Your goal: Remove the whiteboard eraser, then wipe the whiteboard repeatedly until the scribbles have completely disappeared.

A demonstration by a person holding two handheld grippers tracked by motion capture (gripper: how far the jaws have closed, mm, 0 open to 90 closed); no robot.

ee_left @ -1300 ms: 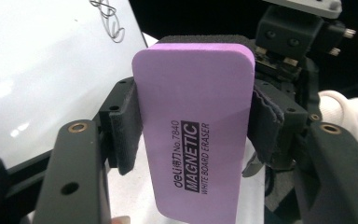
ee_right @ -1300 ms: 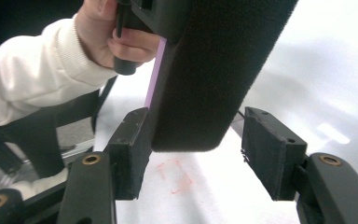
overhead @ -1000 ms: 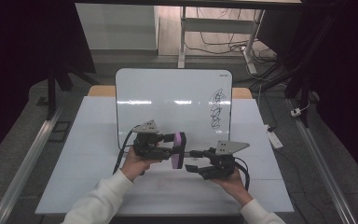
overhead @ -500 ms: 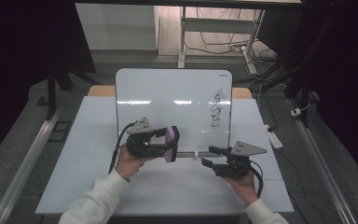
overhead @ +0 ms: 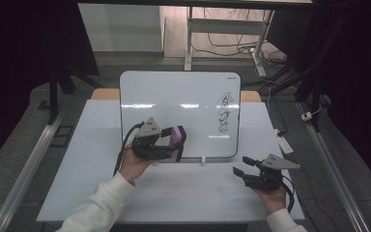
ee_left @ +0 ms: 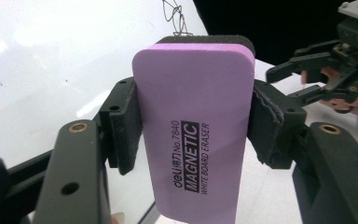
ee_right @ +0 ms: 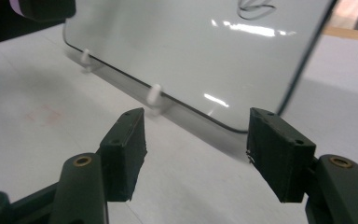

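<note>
High view: left gripper (overhead: pixel 176 142) raised, clamping purple eraser (overhead: pixel 176 141).

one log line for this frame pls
left gripper: shut on purple eraser | right gripper: open, empty | whiteboard: upright, scribble unerased

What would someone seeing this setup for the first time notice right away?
The purple magnetic whiteboard eraser clamped in the left gripper, held in front of the upright white rounded-corner whiteboard at the table's middle. Next, the black marker scribble on the board's right side, and the empty, open right gripper low at the table's right.
</note>
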